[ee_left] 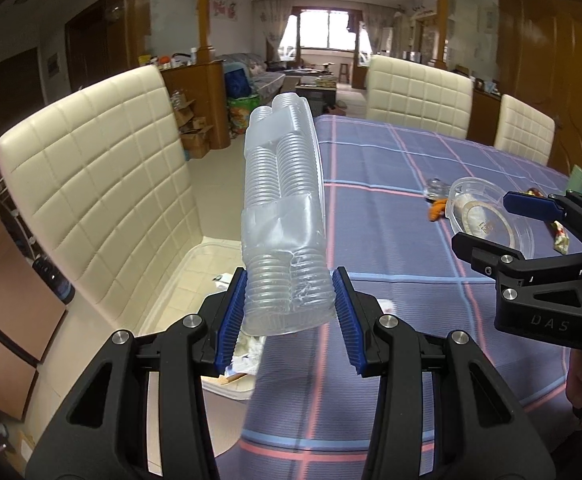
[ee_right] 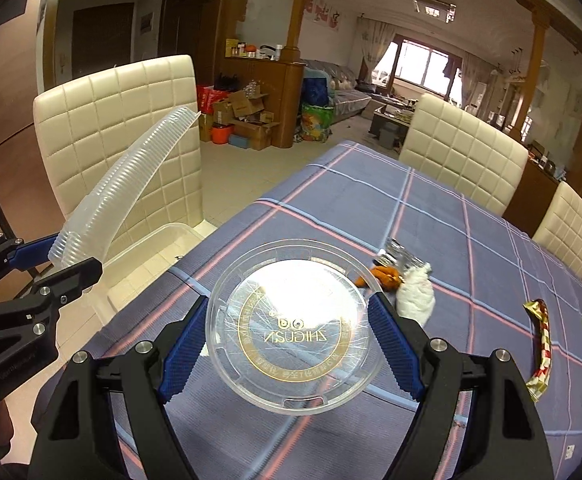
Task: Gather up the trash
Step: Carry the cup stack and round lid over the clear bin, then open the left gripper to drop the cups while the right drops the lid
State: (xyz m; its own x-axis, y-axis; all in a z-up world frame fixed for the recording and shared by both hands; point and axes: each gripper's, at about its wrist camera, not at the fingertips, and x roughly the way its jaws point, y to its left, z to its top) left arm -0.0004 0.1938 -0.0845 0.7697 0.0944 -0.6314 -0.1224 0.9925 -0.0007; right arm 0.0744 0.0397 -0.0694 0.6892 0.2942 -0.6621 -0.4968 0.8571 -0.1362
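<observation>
Counter [ee_right: 331, 208] under a checked cloth fills the right; a clear bin [ee_right: 159, 236] sits on the chair seat at its left edge, nearer the left hand-held gripper [ee_left: 291, 304]. That one is clamped on a ribbed plastic tray [ee_left: 283, 200], long axis pointing away. The right hand-held gripper [ee_right: 287, 340] clamps a round clear lid [ee_right: 291, 332]. Wrappers [ee_right: 539, 344] and a tissue [ee_right: 415, 292] lie beyond.

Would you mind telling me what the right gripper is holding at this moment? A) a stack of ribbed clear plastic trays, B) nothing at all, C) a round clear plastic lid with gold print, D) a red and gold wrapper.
C: the right gripper has its blue pads on either edge of the round clear lid, while the left gripper holds the ribbed trays.
</observation>
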